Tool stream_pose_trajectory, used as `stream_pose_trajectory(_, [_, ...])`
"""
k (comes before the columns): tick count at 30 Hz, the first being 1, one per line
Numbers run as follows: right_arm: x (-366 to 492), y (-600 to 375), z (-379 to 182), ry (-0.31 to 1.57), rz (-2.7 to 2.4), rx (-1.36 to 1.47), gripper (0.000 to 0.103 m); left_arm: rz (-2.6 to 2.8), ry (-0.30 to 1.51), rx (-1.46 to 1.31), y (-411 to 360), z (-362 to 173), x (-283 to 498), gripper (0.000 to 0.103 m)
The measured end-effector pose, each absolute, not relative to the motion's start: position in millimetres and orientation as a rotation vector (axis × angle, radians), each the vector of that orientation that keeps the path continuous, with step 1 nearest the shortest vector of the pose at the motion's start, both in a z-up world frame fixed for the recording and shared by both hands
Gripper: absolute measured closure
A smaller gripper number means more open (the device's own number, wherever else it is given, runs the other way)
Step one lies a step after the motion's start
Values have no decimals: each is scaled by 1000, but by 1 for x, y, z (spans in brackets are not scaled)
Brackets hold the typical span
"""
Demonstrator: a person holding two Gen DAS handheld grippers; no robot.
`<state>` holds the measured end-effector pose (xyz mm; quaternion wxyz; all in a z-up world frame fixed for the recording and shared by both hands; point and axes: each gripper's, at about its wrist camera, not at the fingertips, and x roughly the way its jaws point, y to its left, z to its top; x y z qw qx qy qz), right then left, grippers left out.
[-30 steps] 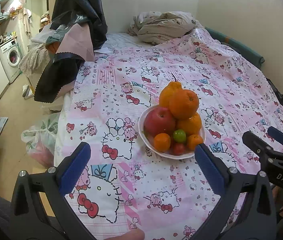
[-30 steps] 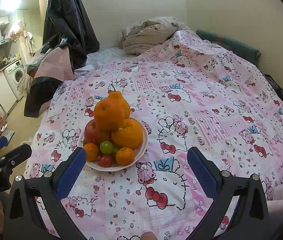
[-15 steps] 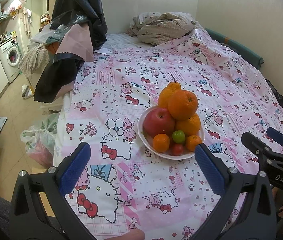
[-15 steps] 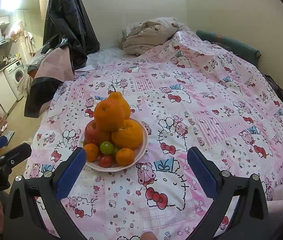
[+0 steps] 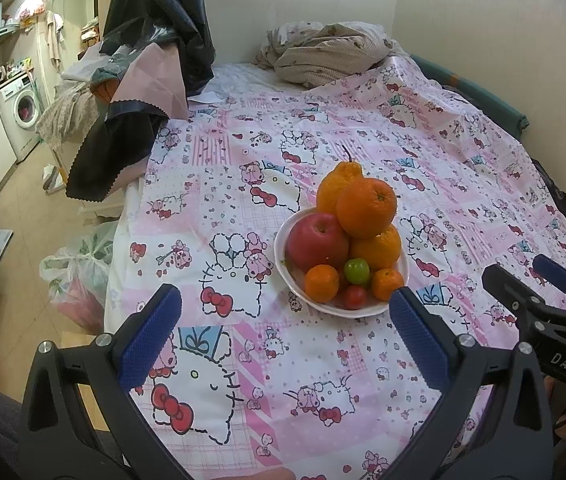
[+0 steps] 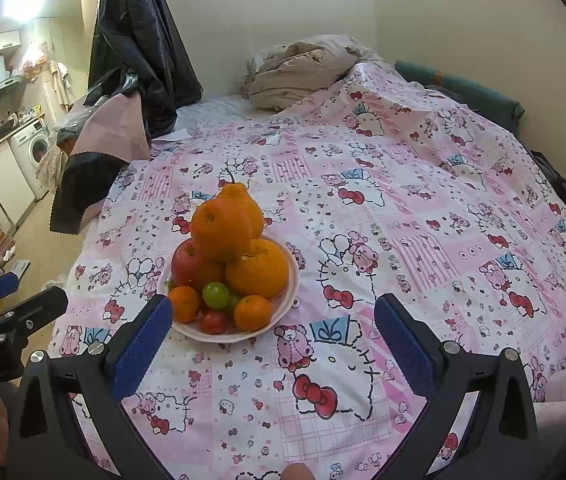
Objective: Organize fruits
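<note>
A white bowl sits on a pink cartoon-print bedspread, piled with fruit. A red apple, three large oranges with the top one stacked high, two small tangerines, a green fruit and a red tomato. My left gripper is open and empty, near side of the bowl. My right gripper is open and empty, just short of the bowl.
A crumpled blanket lies at the bed's head by the wall. Dark and pink clothes hang over the bed's left edge. Plastic bags sit on the floor at left. A washing machine stands far left.
Both grippers have drifted very slightly; the bowl sits a touch lower in both views. Jaws remain open and the fruit has not moved.
</note>
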<state>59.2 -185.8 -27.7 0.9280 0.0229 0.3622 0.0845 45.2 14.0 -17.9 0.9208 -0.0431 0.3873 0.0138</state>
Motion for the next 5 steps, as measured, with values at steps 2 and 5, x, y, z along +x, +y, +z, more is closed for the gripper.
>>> stream_pose_trajectory(2, [59, -186, -27, 743, 175, 48, 0, 26, 793, -91, 14, -17, 45, 0])
stream_pose_trajectory(5, [61, -185, -27, 745, 179, 50, 0, 27, 794, -92, 14, -19, 46, 0])
